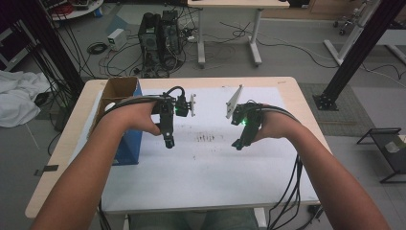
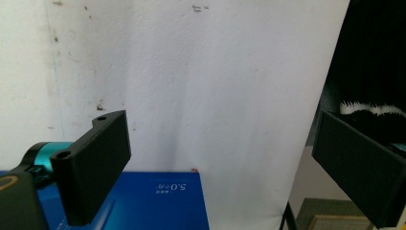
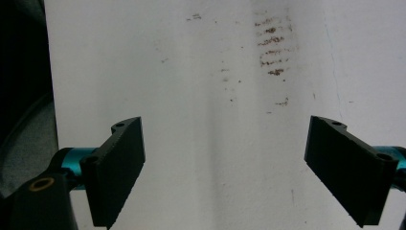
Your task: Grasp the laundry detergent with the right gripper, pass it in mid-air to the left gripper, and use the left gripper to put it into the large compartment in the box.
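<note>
Left gripper (image 1: 168, 142) and right gripper (image 1: 238, 145), each held in one hand above a white sheet (image 1: 210, 163) that covers most of a light wooden table (image 1: 62, 158). In the high view both grippers are pointed down toward the sheet, well apart from each other, with a patch of dark smudges (image 1: 206, 138) lying on the sheet between them.

In the left gripper view the two black jaws are seen standing wide apart; nothing is held between them and nothing is touched by the pads. Beneath and just beside the left-hand jaw a blue box (image 2: 158, 201) with small white print is seen; in the high view it appears as an open cardboard box with blue sides (image 1: 125, 120) at the table's left side, close against the left hand (image 1: 139, 117).

In the right gripper view the jaws are likewise spread wide and are empty, with only the bare sheet and its brownish smudges (image 3: 273, 48) seen between and beyond them. The right hand (image 1: 273, 125) is held over the sheet's right half.

Black cables (image 1: 287, 191) are trailed from the right gripper over the near table edge. Beyond the table, computer towers (image 1: 160, 43) and loose floor cables are visible; nothing is interposed between either gripper and the sheet.
</note>
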